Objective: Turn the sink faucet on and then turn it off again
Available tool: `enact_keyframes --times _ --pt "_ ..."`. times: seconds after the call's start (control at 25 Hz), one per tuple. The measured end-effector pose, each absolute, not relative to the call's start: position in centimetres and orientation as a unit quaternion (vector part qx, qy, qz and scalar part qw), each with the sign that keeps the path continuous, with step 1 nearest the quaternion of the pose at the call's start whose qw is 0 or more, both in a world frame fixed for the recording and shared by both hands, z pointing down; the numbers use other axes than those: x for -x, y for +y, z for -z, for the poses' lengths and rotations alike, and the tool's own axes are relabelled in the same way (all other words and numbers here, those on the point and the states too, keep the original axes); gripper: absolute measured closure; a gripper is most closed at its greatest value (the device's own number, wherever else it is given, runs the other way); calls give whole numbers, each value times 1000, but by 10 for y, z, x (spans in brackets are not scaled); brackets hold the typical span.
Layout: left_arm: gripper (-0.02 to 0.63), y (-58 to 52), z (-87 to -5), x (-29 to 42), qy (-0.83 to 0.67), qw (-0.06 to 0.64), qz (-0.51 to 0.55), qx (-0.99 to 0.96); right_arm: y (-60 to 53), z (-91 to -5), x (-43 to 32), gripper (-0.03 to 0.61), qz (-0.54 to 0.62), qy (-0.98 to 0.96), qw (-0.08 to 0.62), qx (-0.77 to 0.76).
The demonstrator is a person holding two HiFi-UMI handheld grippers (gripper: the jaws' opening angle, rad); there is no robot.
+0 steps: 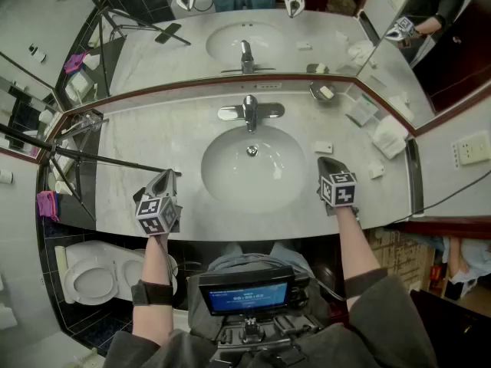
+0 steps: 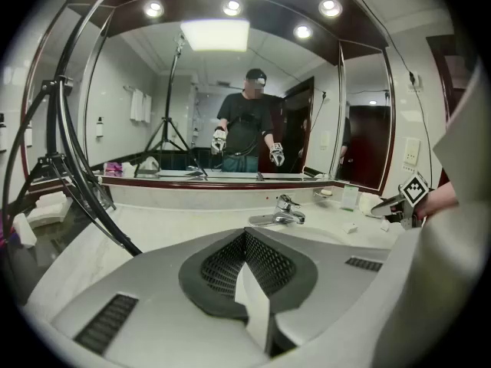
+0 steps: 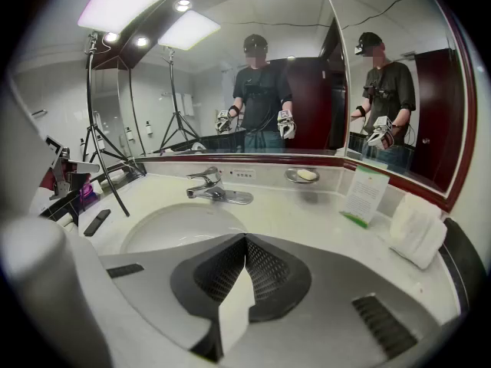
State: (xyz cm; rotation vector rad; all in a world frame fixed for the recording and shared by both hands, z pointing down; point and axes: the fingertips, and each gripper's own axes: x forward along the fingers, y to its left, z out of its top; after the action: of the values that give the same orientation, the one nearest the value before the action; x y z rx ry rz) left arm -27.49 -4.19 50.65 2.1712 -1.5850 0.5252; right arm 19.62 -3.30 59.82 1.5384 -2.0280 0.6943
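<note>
Ahead-left of your right gripper (image 1: 329,169), jaws pressed together and empty: faucet lever (image 1: 249,107), long axis running toward you. Left gripper (image 1: 163,181), likewise closed on nothing, sits slightly farther.

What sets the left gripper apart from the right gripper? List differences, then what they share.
The left gripper hangs at the counter's front edge, left of the basin; the right gripper sits right of the basin, slightly nearer the mirror. The faucet lies right of the left gripper's aim, left of the right gripper's. Both have shut fingers, hold nothing and are clear of the faucet.
</note>
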Motion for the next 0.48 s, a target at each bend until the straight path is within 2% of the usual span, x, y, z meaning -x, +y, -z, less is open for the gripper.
enact_keyframes --times 0.12,0.24,0.48 --pt "612 -43 -510 273 -564 205 -187 -778 -52 -596 -172 554 -246 -761 250 -546" --pt "612 -45 -509 271 -563 202 -191 -778 -72 -594 -139 460 -243 -785 244 -515" --pt "612 -48 -509 262 -557 198 -192 -784 -114 -594 -67 410 -250 -828 223 -450"
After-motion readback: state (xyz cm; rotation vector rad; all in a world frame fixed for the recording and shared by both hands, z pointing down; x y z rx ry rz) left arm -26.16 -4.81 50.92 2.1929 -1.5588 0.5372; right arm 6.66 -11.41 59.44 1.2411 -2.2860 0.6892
